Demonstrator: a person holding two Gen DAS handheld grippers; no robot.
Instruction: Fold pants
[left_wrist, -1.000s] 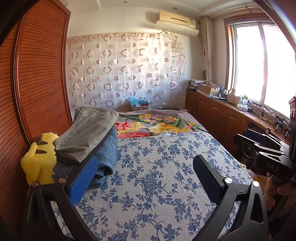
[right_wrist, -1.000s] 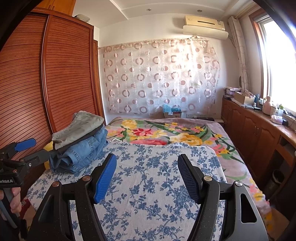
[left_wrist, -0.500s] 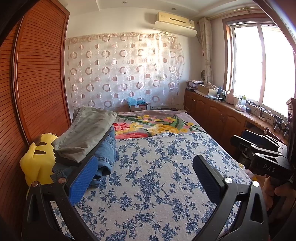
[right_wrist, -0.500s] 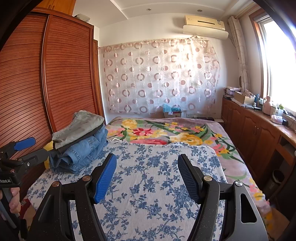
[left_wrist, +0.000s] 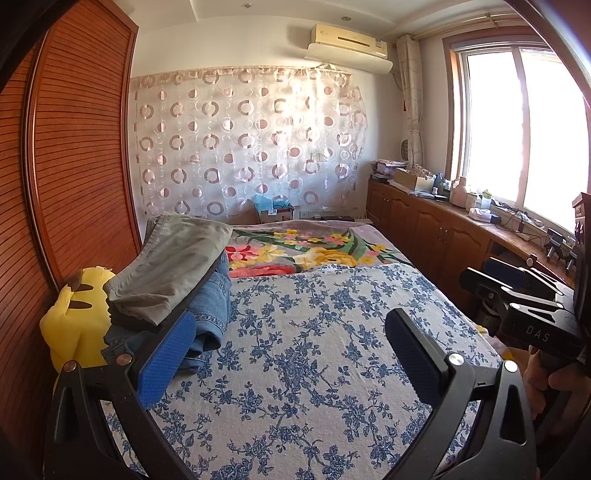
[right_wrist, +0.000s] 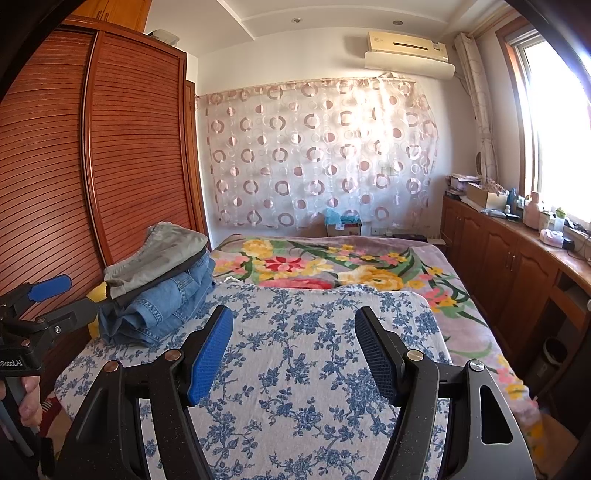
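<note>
A stack of folded pants lies at the bed's left side: grey-green pants (left_wrist: 173, 262) on top, blue jeans (left_wrist: 210, 310) beneath. It also shows in the right wrist view (right_wrist: 162, 284). My left gripper (left_wrist: 291, 332) is open and empty, held above the blue-flowered sheet (left_wrist: 314, 369), just right of the stack. My right gripper (right_wrist: 295, 339) is open and empty above the same sheet (right_wrist: 306, 387). Each gripper shows at the edge of the other's view: the right gripper (left_wrist: 517, 299) and the left gripper (right_wrist: 40, 306).
A yellow plush toy (left_wrist: 77, 321) sits left of the stack against the wooden wardrobe (left_wrist: 74, 166). A flowered blanket (left_wrist: 306, 251) covers the bed's far end. Wooden cabinets with clutter (left_wrist: 443, 221) run along the right under the window.
The left wrist view has shifted slightly; both grippers stay open and the stack of pants has not moved.
</note>
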